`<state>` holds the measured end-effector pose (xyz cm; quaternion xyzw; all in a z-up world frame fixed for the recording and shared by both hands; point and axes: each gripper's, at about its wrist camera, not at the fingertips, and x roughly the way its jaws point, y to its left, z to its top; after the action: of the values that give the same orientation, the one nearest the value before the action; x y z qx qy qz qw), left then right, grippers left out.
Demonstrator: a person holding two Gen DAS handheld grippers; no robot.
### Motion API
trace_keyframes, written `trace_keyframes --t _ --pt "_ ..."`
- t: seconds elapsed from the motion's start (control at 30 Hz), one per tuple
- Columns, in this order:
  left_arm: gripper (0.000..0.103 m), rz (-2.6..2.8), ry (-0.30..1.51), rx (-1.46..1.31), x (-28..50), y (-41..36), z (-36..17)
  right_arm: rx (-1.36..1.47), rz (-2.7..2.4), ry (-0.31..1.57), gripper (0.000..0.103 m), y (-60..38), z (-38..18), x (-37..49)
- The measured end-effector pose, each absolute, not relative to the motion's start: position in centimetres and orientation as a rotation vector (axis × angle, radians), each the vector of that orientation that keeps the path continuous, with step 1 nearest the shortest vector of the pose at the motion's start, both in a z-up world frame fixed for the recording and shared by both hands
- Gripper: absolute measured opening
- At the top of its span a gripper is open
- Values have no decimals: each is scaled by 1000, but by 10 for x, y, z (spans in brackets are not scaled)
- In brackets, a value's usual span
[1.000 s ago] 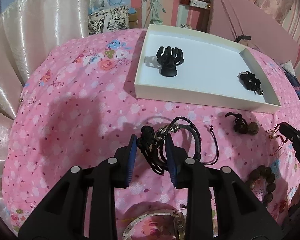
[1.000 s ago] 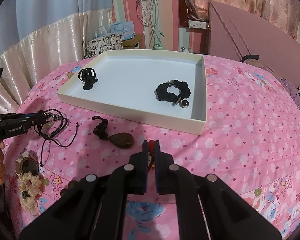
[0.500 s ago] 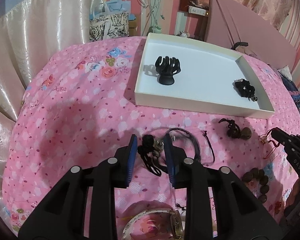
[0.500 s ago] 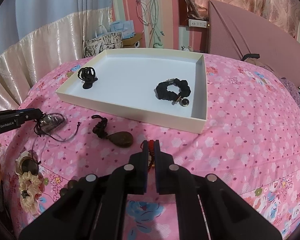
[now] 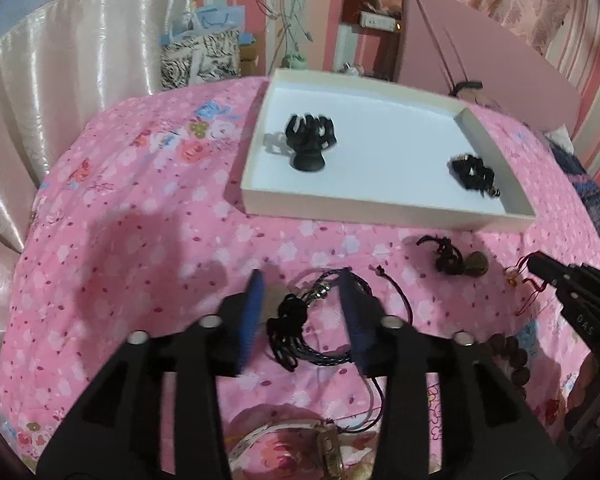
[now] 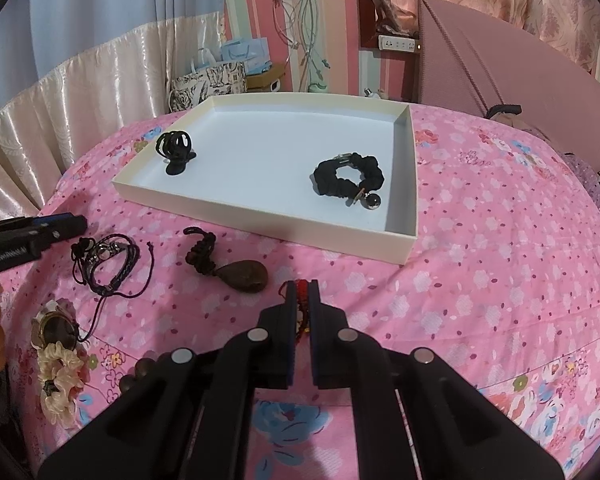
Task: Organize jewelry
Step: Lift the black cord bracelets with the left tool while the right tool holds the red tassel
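My left gripper (image 5: 302,278) hangs just over the pink bedspread, its jaws opening. A bundle of black braided bracelets (image 5: 300,322) lies between the blue pads, and neither pad presses on it. In the right wrist view the same bracelets (image 6: 104,260) rest on the spread beside the left gripper's tip. My right gripper (image 6: 302,286) is shut on a red cord bracelet (image 6: 300,304). Behind them, a white tray (image 6: 260,210) holds a black claw clip (image 6: 175,148) and a black scrunchie (image 6: 348,176).
A brown pendant on a knotted cord (image 6: 240,272) lies in front of the tray. A wooden bead bracelet (image 5: 512,356), a watch (image 6: 54,324) and a cream scrunchie (image 6: 58,376) sit near the bed's front edge. Curtains, bags and a headboard stand behind.
The left jaws have spread wider and let go of the black bracelets, which now lie loose on the bedspread. The right gripper has kept still with the red cord.
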<state>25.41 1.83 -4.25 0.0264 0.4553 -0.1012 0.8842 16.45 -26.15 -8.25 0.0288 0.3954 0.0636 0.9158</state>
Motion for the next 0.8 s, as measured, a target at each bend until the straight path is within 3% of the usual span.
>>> trace_keyframes --t 0.27,0.37,0.43,0.47,0.8 --pt "44 -203 1019 118 274 2 -68 56 133 820 5 -260 -85 166" --pt "31 -193 1023 153 277 -3 -73 57 130 819 5 -260 -84 165" --pt "17 -198 1014 154 277 -5 -72 57 128 816 5 -260 -85 166" --pt "5 -210 1013 148 277 -5 -70 56 126 812 5 -259 -85 165" --pt "1 -212 951 109 269 -4 -49 52 113 773 5 -259 -74 164"
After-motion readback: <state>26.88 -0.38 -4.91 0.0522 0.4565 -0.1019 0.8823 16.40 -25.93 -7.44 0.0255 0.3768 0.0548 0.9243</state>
